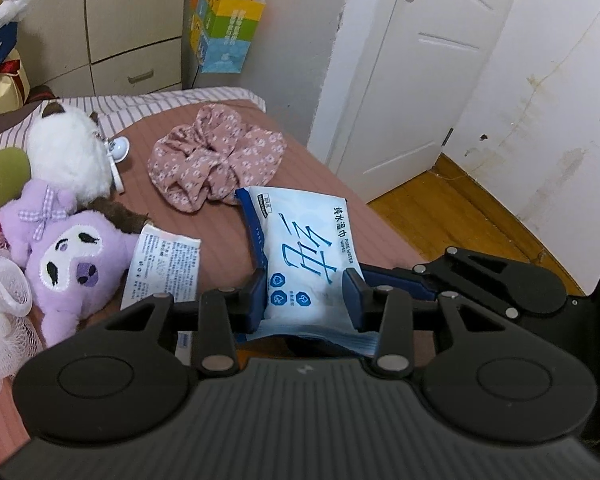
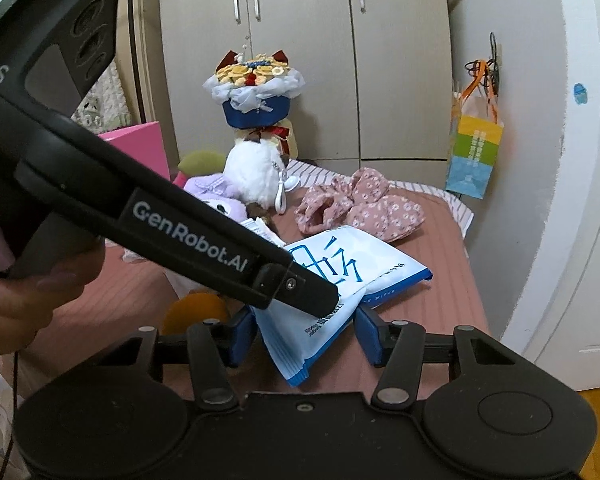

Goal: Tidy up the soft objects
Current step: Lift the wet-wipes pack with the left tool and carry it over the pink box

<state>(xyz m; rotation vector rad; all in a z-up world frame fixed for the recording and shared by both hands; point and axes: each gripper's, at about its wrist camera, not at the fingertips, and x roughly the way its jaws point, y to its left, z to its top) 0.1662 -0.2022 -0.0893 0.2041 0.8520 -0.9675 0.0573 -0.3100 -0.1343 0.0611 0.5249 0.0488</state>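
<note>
A white-and-blue pack of wet wipes lies on the brown bedspread. My left gripper has its blue pads against both sides of the pack's near end. In the right wrist view the same pack sits between my right gripper's pads, which stand slightly apart from its sides. The left gripper's black body crosses that view and pinches the pack. A pink floral scrunchie lies beyond it. A purple plush and a white plush lie at the left.
A second, smaller wipes packet lies beside the purple plush. A white mesh bath pouf is at the far left. A flower bouquet stands against the wardrobe. A colourful paper bag hangs on the wall. The bed's right edge drops to the wooden floor.
</note>
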